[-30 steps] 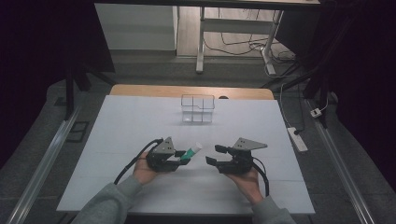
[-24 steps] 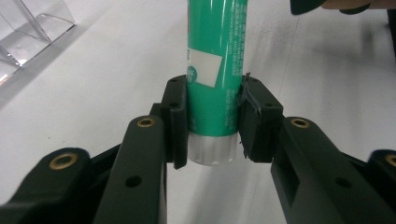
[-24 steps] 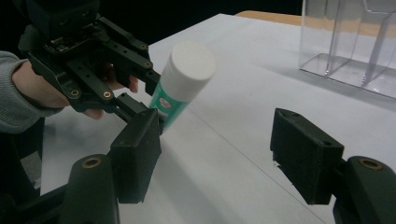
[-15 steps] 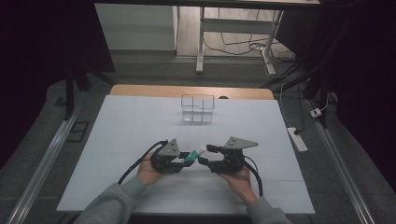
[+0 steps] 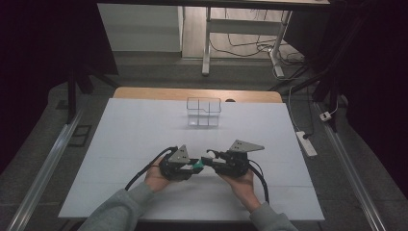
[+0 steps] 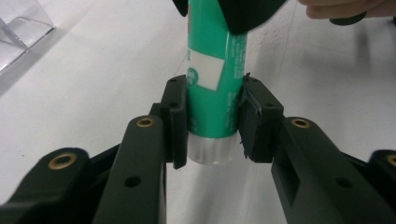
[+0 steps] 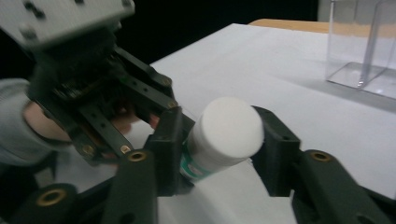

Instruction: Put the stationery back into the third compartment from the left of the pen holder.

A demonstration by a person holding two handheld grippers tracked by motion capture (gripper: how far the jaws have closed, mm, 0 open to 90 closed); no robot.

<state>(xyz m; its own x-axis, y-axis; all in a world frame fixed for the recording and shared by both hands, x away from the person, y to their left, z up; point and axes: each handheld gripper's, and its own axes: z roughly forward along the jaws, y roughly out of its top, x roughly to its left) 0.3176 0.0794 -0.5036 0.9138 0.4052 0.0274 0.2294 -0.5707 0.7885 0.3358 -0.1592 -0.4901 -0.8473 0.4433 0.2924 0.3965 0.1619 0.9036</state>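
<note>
Two hand-held tongs meet end to end over the near half of the white bench (image 5: 144,130), with a green glue stick (image 5: 197,166) bridging the short gap between them.

Left tongs (image 5: 191,165): clenched on the glue stick. In the left gripper view both pads press the green barrel (image 6: 212,100) near its clear end, and a white label patch faces the camera. The far end of the stick is cut off by the top edge of that view and covered by the black jaws of the other tool.

Right tongs (image 5: 208,161): the jaws have just been closing, with the white cap (image 7: 229,130) of the glue stick between them. In the right gripper view the cap sits against the left pad; contact on the right pad is hard to judge, since the picture is blurred and the cap hides the seam. Whether this grip is firm cannot be told.

In the high view the stick shows as a small green patch, and both sets of fingertips are dark and hard to separate. A clear plastic box (image 5: 203,111) with dividers stands well apart, toward the far edge of the bench; its walls are faint against the white surface. Grey sleeves enter from the bottom edge, cut off by the frame.
</note>
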